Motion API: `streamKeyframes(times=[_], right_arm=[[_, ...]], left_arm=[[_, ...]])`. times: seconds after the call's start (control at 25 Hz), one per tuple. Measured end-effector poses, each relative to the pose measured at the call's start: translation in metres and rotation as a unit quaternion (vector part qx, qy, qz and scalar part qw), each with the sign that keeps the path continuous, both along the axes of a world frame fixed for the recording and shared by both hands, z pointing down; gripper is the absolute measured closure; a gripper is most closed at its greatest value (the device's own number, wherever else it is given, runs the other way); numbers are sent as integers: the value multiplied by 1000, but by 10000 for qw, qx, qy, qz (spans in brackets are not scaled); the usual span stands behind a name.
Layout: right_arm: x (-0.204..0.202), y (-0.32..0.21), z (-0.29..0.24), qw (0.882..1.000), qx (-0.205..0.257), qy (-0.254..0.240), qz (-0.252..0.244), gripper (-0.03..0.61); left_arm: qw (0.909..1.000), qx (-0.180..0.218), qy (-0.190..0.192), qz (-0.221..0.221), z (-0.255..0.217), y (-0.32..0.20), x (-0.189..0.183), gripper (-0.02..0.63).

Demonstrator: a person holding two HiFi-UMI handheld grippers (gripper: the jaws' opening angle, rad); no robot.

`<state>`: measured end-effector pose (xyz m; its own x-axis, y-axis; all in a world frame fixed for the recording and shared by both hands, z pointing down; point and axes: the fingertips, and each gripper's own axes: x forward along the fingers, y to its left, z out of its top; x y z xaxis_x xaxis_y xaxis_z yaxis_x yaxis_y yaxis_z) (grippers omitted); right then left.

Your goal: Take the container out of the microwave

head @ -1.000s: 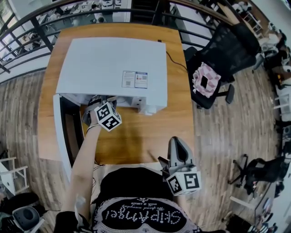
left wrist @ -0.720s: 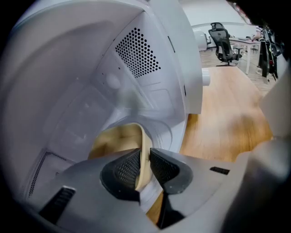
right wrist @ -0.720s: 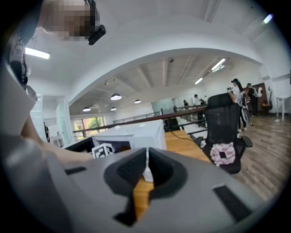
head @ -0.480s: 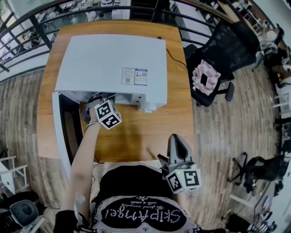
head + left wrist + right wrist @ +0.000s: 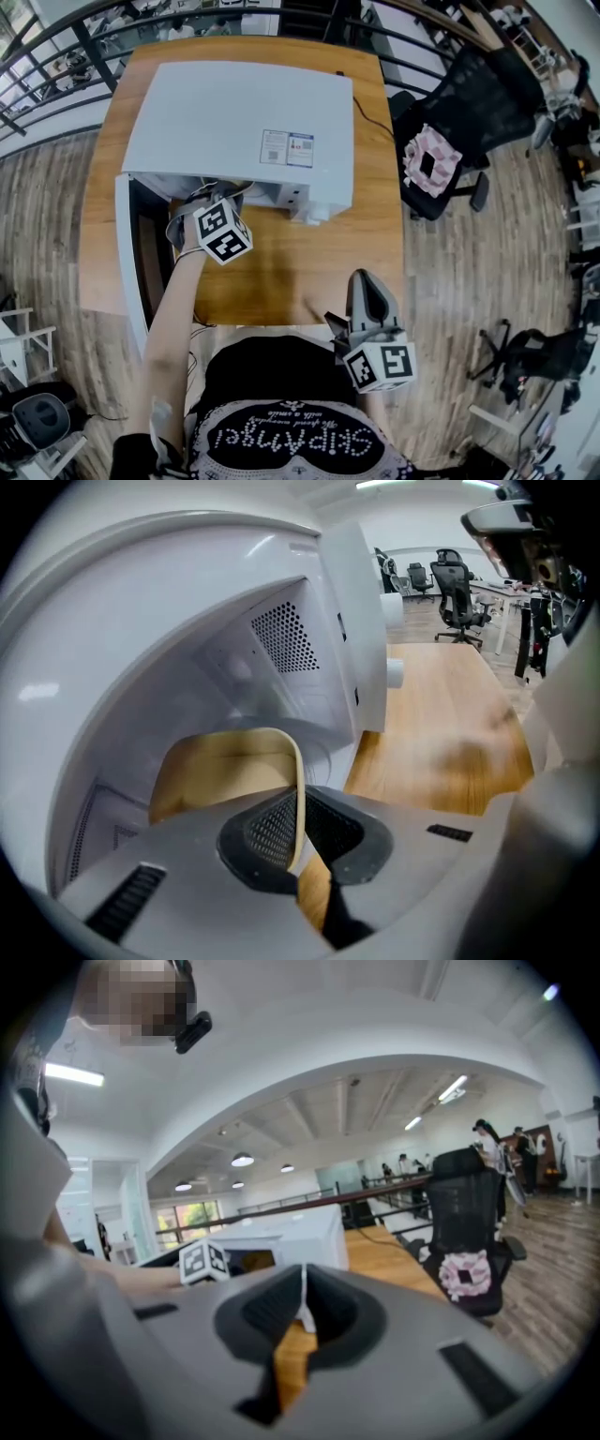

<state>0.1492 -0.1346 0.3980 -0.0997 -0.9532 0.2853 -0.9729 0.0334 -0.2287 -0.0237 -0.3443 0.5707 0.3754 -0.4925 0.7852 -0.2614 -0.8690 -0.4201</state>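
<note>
The left gripper (image 5: 299,844), jaws just closing, now pinches the rim of the tan container (image 5: 220,775) inside the white microwave (image 5: 234,122), while the right gripper (image 5: 302,1321) hovers, jaws together, empty.

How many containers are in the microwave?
1. A tan container is in the microwave cavity, its rim pinched in the left gripper, whose jaws have just been closing. Parts of the cavity are hidden.

Bright, even indoor light comes from ceiling strip lights (image 5: 73,1074). Heavy fisheye bending everywhere, with dark rounded corners in both gripper views. Soft glare sits on the white microwave (image 5: 187,602); close foreground is blurred.
</note>
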Motion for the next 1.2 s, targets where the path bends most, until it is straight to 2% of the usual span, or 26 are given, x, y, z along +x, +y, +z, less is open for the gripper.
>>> streamKeyframes(times=[0.64,1.2], right_arm=[[-6,11,-6,9998,90,-27,-154,543],[-16,21,-8,9995,146,-27,-278,543]], left_arm=[[9998,5,171,-41,-26,36,-7,578],[9990,-159,408,-66,-35,87,-9,578]])
